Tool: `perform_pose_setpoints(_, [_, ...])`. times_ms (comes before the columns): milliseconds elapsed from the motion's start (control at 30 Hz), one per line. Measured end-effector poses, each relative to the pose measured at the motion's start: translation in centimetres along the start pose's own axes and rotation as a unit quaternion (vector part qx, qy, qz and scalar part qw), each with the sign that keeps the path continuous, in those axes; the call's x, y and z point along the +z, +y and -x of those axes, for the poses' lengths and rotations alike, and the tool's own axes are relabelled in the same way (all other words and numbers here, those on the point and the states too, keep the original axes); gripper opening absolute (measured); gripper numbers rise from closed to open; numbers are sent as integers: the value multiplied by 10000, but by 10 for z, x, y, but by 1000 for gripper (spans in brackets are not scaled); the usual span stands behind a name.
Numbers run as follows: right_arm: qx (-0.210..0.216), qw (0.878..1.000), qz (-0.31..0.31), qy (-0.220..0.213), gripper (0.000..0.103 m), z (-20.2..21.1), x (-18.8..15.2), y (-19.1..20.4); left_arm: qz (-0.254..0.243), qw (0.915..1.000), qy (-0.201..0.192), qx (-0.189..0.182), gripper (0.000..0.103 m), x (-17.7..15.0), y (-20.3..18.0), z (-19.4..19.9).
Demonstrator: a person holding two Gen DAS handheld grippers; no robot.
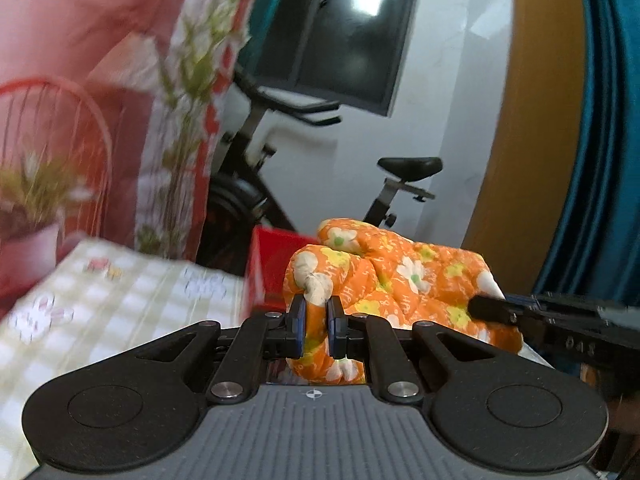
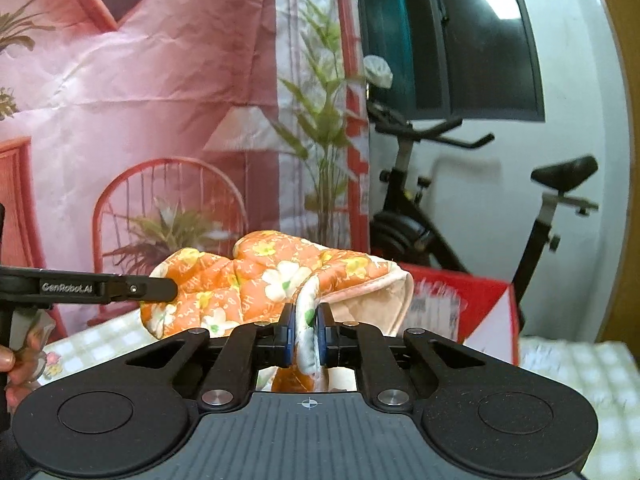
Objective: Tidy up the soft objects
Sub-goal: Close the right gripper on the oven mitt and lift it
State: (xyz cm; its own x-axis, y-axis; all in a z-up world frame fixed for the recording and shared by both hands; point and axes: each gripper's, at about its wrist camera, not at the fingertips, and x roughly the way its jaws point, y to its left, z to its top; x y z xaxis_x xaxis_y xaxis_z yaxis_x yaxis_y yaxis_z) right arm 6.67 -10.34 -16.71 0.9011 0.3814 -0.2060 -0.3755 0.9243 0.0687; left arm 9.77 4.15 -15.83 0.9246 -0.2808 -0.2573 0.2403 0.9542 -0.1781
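In the left wrist view, the left tongs [image 1: 316,330] are squeezed tight on a fold of the orange quilt [image 1: 400,280], the one with white and yellow flowers. The quilt hangs in the air in front of the camera, bunched up, with the checked bed [image 1: 100,300] lower down on the left and a red box [image 1: 272,264] behind it. The right tongs [image 1: 480,309] come in from the right side and touch the quilt's far edge. In the right wrist view, the right tongs [image 2: 307,334] are pinched shut on the quilt's [image 2: 260,276] pale trim, and the left tongs [image 2: 168,289] reach in from the left and bite the other end. So both tongs hold one quilt, lifted up between them (an exercise bike [image 2: 460,200] stands behind). I think this is the lifting step, before folding or putting away. Next, both hands should move together and keep the cloth stretched, so it does not sag or slip out.
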Motion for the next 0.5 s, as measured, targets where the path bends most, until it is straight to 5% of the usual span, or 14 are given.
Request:
perform_pose_setpoints(200, [-136, 9999, 56, -24, 10, -22, 31, -28, -170, 9998, -2, -130, 12, 25, -11, -34])
perform_pose_setpoints(500, [-482, 9973, 386, 400, 10, -89, 53, -57, -180, 9983, 531, -126, 12, 50, -9, -109])
